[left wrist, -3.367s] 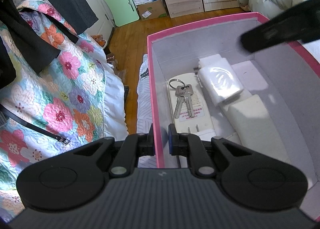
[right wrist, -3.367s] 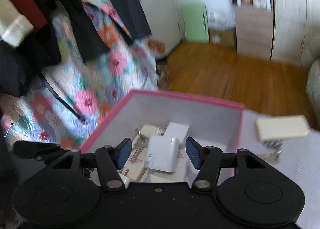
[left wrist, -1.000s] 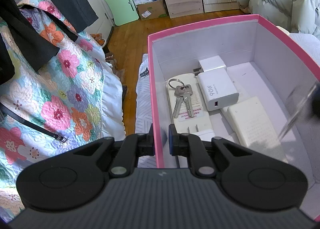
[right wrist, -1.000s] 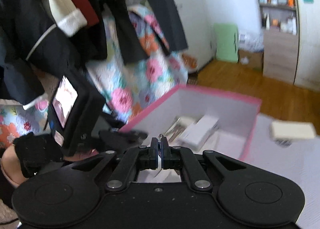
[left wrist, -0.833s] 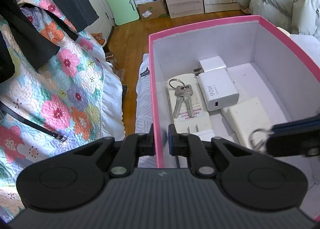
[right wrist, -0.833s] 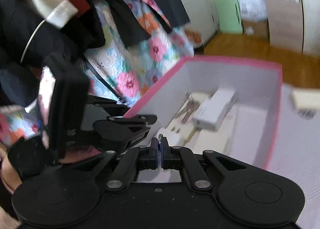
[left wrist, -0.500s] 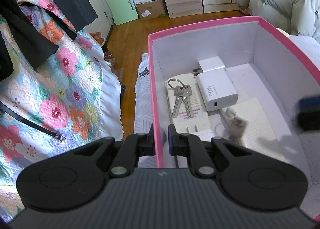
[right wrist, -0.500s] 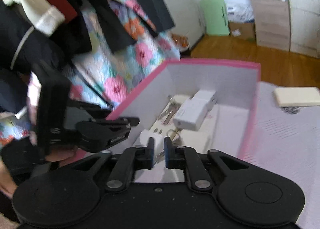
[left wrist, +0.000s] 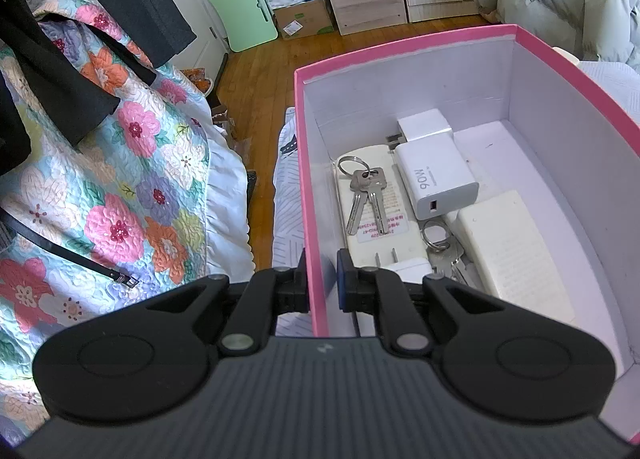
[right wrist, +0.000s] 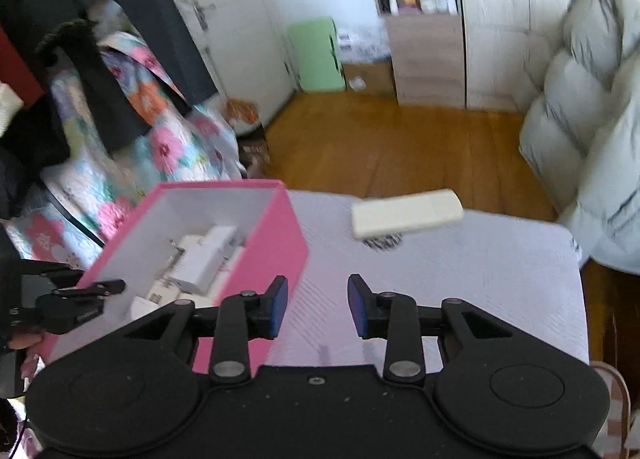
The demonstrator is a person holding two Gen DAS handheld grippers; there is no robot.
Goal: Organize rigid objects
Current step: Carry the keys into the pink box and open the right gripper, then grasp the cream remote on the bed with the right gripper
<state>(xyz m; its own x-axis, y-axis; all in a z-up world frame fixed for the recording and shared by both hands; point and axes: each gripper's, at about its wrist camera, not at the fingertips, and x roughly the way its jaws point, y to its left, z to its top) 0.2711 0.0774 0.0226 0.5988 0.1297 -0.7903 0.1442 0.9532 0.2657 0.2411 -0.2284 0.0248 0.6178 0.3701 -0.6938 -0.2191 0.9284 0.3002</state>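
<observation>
My left claw pinches the near wall of the pink box, low in the middle of the left view. Inside the box lie two sets of keys, one set on a long white block and another set lower down beside the white charger. My right claw is wide apart and holds nothing. A cream block sits on the bench, right of the box.
</observation>
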